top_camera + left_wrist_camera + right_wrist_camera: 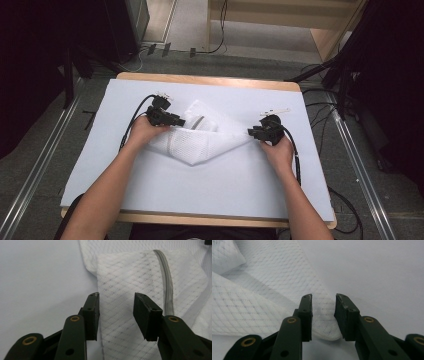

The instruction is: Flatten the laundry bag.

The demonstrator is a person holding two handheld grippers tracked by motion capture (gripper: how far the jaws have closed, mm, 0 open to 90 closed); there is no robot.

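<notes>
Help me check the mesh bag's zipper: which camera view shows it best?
The left gripper view: the grey zipper runs in plain sight down the white mesh bag. The high view gives a small grey curve; the right gripper view shows mesh but no visible zipper.

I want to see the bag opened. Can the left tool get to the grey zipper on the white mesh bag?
Probably yes. The left tool hovers with open jaws over a folded flap of the white mesh bag, and the grey zipper lies uncovered just beside its right jaw. Nothing blocks the way.
</notes>
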